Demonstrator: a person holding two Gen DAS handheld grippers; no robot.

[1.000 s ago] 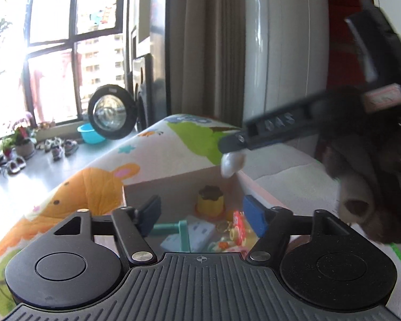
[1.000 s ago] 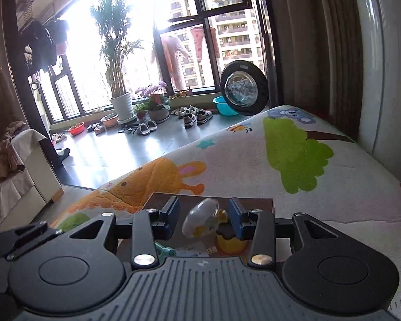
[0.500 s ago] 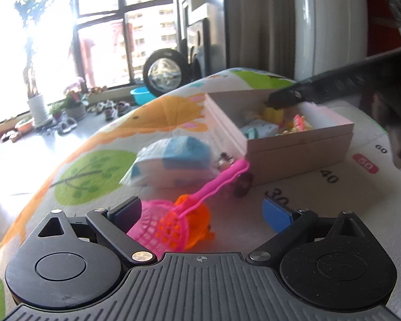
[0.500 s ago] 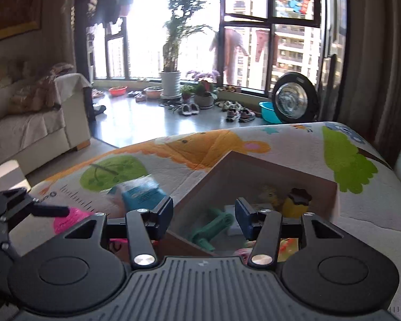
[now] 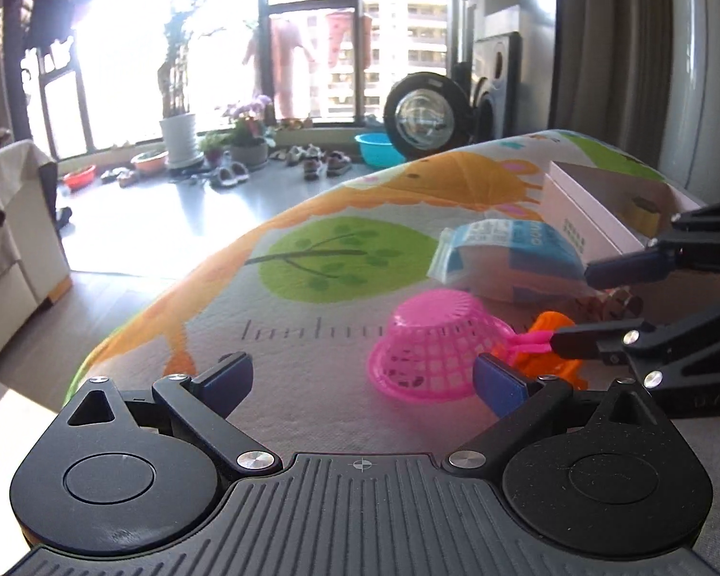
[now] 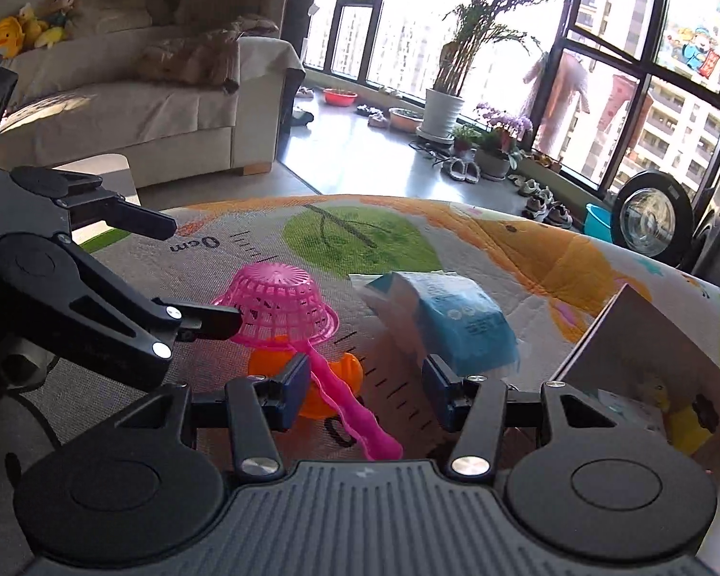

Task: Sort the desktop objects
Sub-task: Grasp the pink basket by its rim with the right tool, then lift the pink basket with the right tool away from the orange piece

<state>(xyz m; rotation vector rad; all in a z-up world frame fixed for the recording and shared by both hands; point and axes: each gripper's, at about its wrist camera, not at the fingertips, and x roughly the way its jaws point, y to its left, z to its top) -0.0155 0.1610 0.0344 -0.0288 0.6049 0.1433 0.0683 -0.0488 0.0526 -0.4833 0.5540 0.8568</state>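
Both grippers hover low over the table [image 5: 312, 336], which wears a cartoon-printed mat with a ruler scale. The left gripper [image 5: 362, 377] has its fingers spread wide with nothing between them; so does the right gripper [image 6: 366, 386], whose blue pads [image 6: 296, 386] stand well apart and empty.

In the left wrist view the pink mesh basket [image 5: 437, 343] lies upside down at about 1 o'clock from the left gripper, its rim just beside the right-hand pad. Its pink handle [image 6: 345, 405] runs across an orange toy [image 6: 331, 384] tucked against the basket — in the right wrist view both sit at 11 o'clock, the handle passing between the open fingers.

A blue-and-white tissue pack [image 6: 451, 319] lies beyond, at 1 o'clock from the right gripper. Further right stands the open cardboard box [image 6: 648, 336], holding a yellow toy [image 6: 691, 425] and other small items too blurred to name.
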